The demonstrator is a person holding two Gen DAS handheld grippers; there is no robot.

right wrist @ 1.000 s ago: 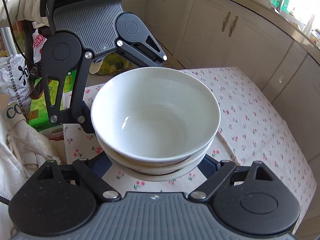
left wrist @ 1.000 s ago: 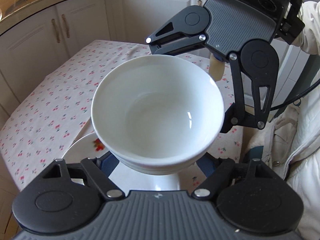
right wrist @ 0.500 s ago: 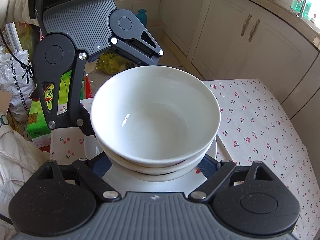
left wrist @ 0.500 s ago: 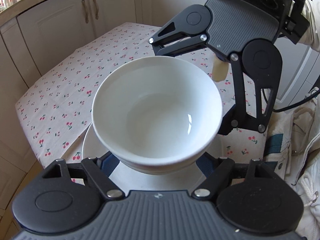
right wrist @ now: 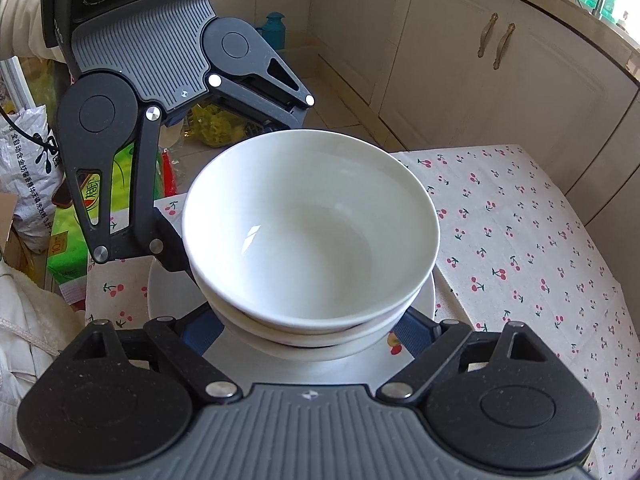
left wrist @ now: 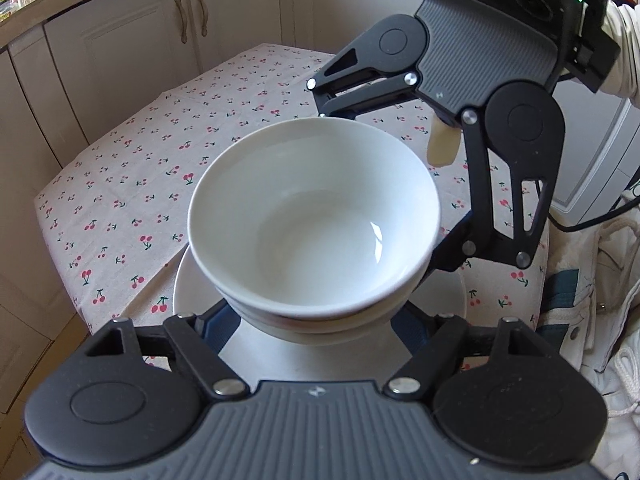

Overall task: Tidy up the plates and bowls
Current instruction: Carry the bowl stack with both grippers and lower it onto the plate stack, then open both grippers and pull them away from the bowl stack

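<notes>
A stack of white bowls (left wrist: 316, 224) hangs right over a white plate (left wrist: 188, 284) on the table. I cannot tell whether its base touches the plate. My left gripper (left wrist: 312, 330) is shut on the stack, its blue pads pressed against the lower bowls from the near side. My right gripper (right wrist: 306, 330) grips the same stack (right wrist: 310, 232) from the opposite side, also shut on it. The plate (right wrist: 160, 296) shows a small fruit print near its rim. Each gripper's black body fills the top of the other's view.
A cherry-print tablecloth (left wrist: 132, 184) covers the table, whose edge runs close to the plate. Cream cabinets (left wrist: 120, 64) stand behind. Bags and a green box (right wrist: 68, 248) sit on the floor past the table's end. A person's white sleeve (right wrist: 20, 12) holds the left gripper.
Both grippers carried the bowl stack across and down over the table. The plate, only peeking out a second ago, now lies right beneath the stack. Both grips are unchanged.
</notes>
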